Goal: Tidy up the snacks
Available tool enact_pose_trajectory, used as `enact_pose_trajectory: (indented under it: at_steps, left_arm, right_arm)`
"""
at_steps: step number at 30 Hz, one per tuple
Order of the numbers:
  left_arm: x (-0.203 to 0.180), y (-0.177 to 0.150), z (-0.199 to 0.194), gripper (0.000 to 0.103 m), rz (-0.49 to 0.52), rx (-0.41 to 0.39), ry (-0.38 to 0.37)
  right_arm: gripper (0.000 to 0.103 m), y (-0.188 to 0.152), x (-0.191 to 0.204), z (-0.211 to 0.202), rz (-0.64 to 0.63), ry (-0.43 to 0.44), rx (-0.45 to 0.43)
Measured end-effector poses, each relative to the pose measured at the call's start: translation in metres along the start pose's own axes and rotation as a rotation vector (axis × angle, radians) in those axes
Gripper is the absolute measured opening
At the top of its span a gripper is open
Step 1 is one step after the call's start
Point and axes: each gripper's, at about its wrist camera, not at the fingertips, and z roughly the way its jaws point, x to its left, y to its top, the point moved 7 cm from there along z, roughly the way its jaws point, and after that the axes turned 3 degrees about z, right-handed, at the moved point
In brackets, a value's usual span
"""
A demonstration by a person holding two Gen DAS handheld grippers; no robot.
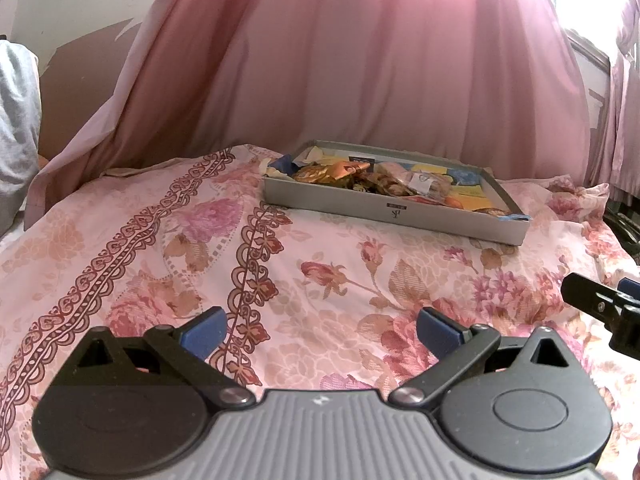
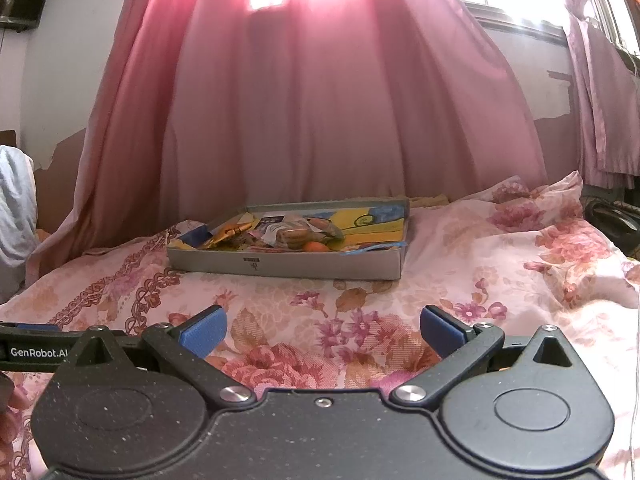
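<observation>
A shallow grey cardboard box (image 1: 384, 210) (image 2: 280, 266) rests on the floral bedspread near the curtain. It holds a heap of wrapped snacks (image 1: 360, 178) (image 2: 280, 234), among them golden wrappers, clear packets of biscuits and an orange item (image 2: 314, 246). My left gripper (image 1: 320, 330) is open over the bedspread, well short of the box, with nothing between its blue pads. My right gripper (image 2: 323, 330) is open too, empty, and also short of the box. The right gripper's tip (image 1: 600, 304) shows at the right edge of the left wrist view.
The pink floral bedspread (image 1: 320, 272) (image 2: 480, 260) spreads in front of and around the box. Pink curtains (image 1: 360, 60) (image 2: 320, 100) hang right behind it. A grey cloth (image 1: 16, 128) hangs at far left. Dark objects (image 2: 612, 220) lie off the bed's right edge.
</observation>
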Motion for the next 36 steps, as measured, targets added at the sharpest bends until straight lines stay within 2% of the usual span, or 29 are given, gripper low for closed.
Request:
enact_pose_trajectory:
  at_steps: [31,36]
  left_arm:
    - [0.0001,-0.0032,-0.0022,0.102,0.003,0.013,-0.008]
    - [-0.0009,-0.0022,-0.0038,0.102,0.03,0.022,0.043]
  right_arm:
    - [0.102,-0.0037,0.0008,0.001,-0.003,-0.002,0.005]
    - [0.102,-0.006,0.002,0.0014,-0.007,-0.001,0.008]
